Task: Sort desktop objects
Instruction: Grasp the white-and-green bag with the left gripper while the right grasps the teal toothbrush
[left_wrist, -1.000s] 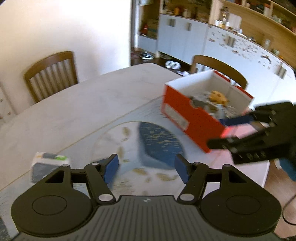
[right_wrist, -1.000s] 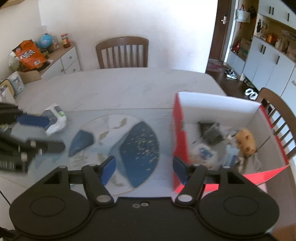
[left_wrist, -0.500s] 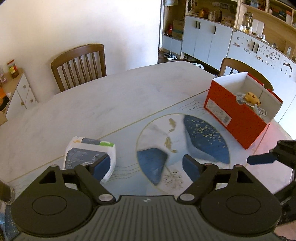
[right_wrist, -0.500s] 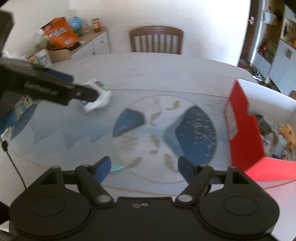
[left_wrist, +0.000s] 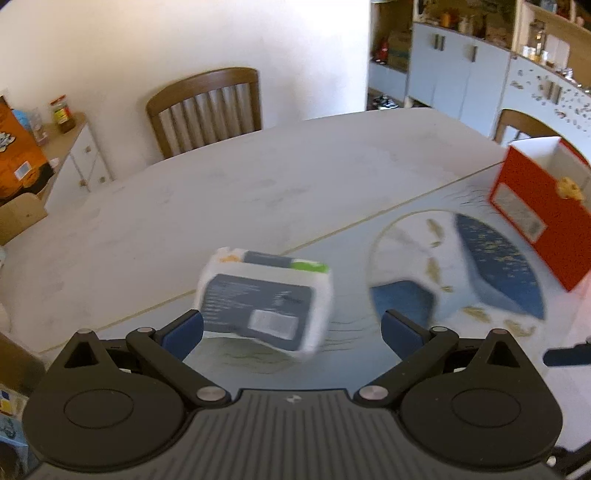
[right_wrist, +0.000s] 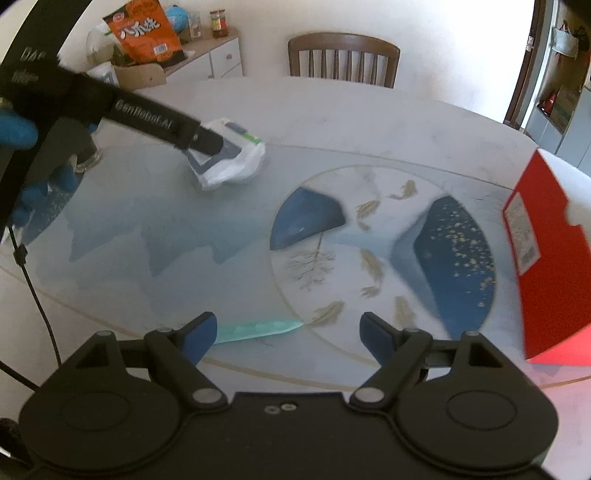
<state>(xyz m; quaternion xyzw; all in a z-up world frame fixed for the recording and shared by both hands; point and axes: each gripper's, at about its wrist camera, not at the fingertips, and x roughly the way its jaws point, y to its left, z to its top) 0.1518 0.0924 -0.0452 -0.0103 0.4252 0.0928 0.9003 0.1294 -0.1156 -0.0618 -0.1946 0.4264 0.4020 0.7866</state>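
White pack (left_wrist: 264, 301) with dark label lying on counter (left_wrist: 258, 184), blurred, sitting just ahead of left gripper (left_wrist: 291, 330), between its spread jaws, touching neither. Right gripper (right_wrist: 286, 334) hovering over patterned mat (right_wrist: 369, 236), jaws gaping, holding nothing; teal strip (right_wrist: 255, 329) lying just beside its left finger. Red box (right_wrist: 546, 266) standing at mat's right edge, yellow item (left_wrist: 570, 187) showing inside. Chair (left_wrist: 207, 107) standing beyond counter.

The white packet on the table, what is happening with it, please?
A person with two handheld grippers is sorting the table. The left gripper, jaws open, is at the white packet on the mat, not gripping it yet. The right gripper is open and empty. The red box stands at the right.
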